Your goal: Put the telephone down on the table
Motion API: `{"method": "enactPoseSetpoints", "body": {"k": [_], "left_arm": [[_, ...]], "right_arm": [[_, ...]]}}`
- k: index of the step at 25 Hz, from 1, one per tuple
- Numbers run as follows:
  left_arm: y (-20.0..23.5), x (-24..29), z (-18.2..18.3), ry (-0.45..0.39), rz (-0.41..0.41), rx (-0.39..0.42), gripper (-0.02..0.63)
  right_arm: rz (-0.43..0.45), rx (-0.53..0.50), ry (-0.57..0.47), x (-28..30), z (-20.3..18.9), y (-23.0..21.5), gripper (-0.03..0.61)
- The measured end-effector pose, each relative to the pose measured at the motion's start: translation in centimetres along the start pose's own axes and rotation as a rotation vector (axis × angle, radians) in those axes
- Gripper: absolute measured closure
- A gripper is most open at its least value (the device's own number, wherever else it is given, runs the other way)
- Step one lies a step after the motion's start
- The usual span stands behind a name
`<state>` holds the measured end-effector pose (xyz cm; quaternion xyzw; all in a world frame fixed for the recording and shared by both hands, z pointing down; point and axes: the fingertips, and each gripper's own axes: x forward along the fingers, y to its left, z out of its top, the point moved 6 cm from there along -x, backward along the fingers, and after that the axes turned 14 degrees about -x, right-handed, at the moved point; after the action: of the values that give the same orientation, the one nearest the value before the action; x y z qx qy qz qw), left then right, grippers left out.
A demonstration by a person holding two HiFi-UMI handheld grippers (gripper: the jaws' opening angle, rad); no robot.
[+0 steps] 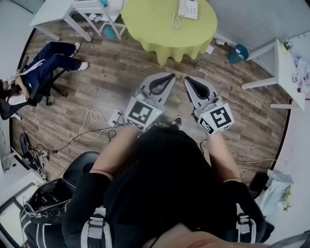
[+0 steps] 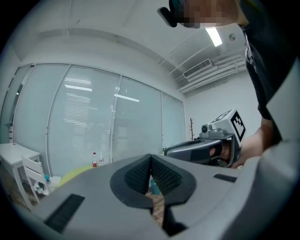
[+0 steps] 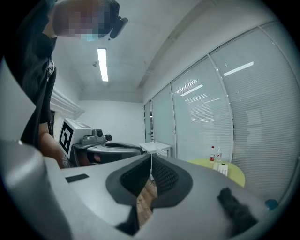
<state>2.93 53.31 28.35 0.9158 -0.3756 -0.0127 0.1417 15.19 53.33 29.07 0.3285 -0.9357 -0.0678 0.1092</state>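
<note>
A white telephone (image 1: 187, 8) with a coiled cord rests on the round table under a yellow-green cloth (image 1: 160, 26), far ahead of me. It also shows small on that table in the right gripper view, telephone (image 3: 222, 168). My left gripper (image 1: 167, 75) and right gripper (image 1: 186, 78) are held side by side at waist height over the wooden floor, well short of the table. Both point about level with jaws shut on nothing. Each gripper sees the other beside it: right gripper (image 2: 165, 152), left gripper (image 3: 140, 150).
A seated person (image 1: 34, 72) is at the left. White tables and chairs (image 1: 89, 12) stand at the back left, a white table (image 1: 286, 68) at the right. Cables and a power strip (image 1: 114, 118) lie on the floor. A teal object (image 1: 238, 52) sits by the right table.
</note>
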Motion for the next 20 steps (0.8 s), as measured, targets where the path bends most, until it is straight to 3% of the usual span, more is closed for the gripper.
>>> {"method": "enactPoseSetpoints", "body": {"k": [10, 20], "left_arm": [[3.0, -1.7, 0.8, -0.018, -0.020, -0.002, 0.601], [4.8, 2.3, 1.7, -0.025, 0.001, 0.007, 0.601]], "right_arm": [[-0.031, -0.004, -0.032, 2.9, 1.2, 1.2, 0.560], [-0.012, -0.004, -0.081, 4.7, 0.2, -3.0, 0.561]]}}
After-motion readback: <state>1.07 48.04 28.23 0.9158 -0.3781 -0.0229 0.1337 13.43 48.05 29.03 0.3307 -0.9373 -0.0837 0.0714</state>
